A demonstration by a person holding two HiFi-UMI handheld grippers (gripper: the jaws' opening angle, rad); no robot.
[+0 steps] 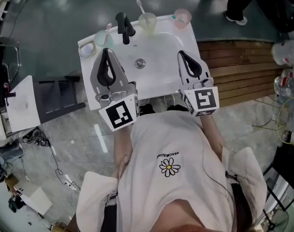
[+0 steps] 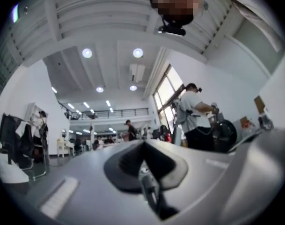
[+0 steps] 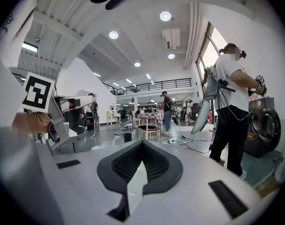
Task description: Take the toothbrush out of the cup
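Toothbrush (image 1: 139,5) is sitting well apart from both tongs, so the trouble is lying in the reach. The left gripper (image 1: 105,52) is holding its jaws pressed together on nothing, and the right gripper (image 1: 181,55) is doing the same. Both are hovering over the near side of the basin (image 1: 159,45). Past them the black tap (image 1: 124,27) is standing at the back. Beyond it, on the rear ledge, the brush is leaning out of a clear cup (image 1: 147,20). Going in with jaws together is likely to nudge the cup off the ledge. A careless reach is also risking the tap, or the pale cup (image 1: 104,39) to the left, which seems to be holding something pink.
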